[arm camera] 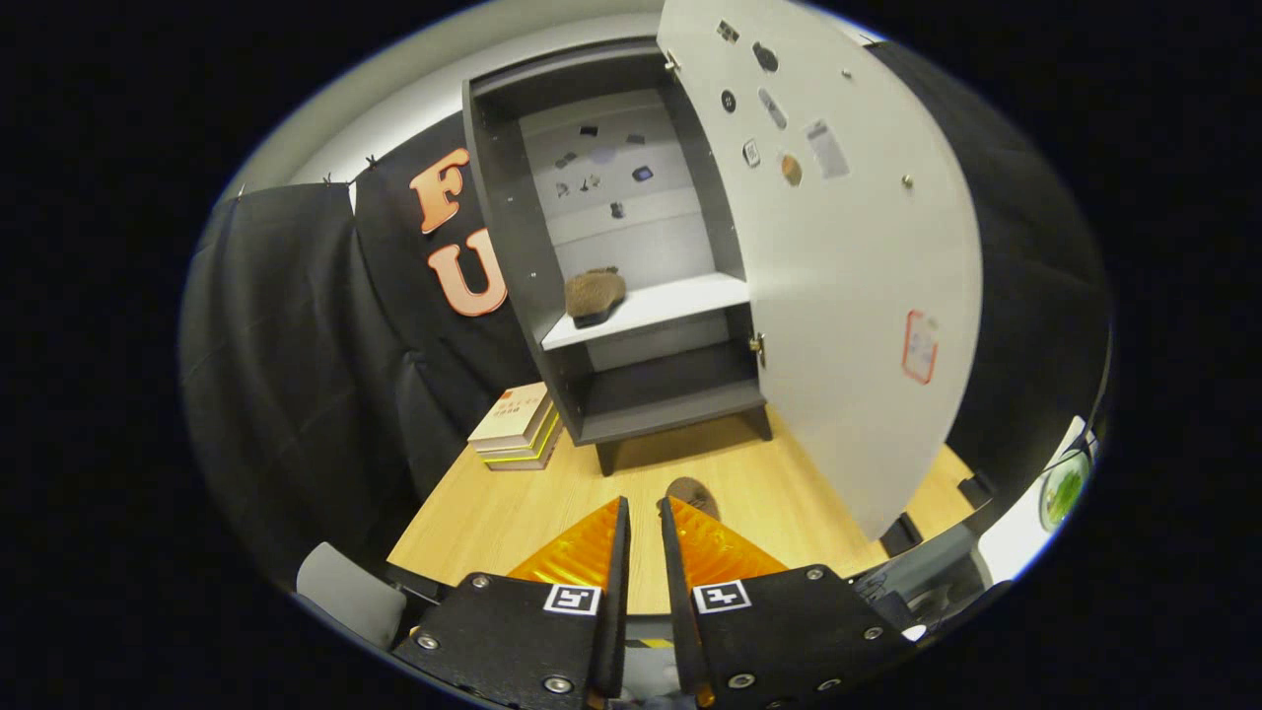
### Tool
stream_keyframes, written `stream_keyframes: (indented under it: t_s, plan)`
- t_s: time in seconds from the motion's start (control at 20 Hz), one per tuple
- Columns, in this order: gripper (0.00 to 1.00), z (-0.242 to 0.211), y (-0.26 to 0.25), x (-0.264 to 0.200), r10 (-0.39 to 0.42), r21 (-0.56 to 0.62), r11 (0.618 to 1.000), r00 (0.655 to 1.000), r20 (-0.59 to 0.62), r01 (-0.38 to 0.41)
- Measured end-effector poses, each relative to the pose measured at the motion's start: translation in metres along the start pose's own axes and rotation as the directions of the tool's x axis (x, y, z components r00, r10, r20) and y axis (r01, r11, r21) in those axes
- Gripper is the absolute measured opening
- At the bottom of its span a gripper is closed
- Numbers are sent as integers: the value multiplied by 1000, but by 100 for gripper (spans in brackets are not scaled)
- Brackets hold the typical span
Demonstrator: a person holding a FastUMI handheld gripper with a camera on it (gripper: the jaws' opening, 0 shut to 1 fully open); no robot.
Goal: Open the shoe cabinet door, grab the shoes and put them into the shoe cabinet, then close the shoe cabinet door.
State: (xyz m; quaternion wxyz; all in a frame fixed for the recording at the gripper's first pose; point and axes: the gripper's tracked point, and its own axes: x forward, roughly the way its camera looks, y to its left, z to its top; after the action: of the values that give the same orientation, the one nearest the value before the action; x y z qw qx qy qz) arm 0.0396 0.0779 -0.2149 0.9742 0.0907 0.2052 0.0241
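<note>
Fingers (641, 518) sit nearly closed with only a thin gap and nothing gripped, and the second shoe (690, 493), a small brown one, lies on the tabletop (473, 513) just past their tips. One brown, fuzzy-looking shoe on the shelf (680, 296) already sits inside the shoe cabinet (513, 256), door (848, 296) swung wide, so you're on the second grab by my read. You'll need to spread the fingers, drop over that shoe, then carry it in beside the first.
</note>
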Motion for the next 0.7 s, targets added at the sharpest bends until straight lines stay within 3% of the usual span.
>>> stream_keyframes:
  t_s: [0.15, 0.7]
  plan:
    - [19, -24, 13, 34, 30, 45, 999, 998, -50, -28]
    - [17, -137, -8, 164, -9, -39, 999, 951, -308, -3]
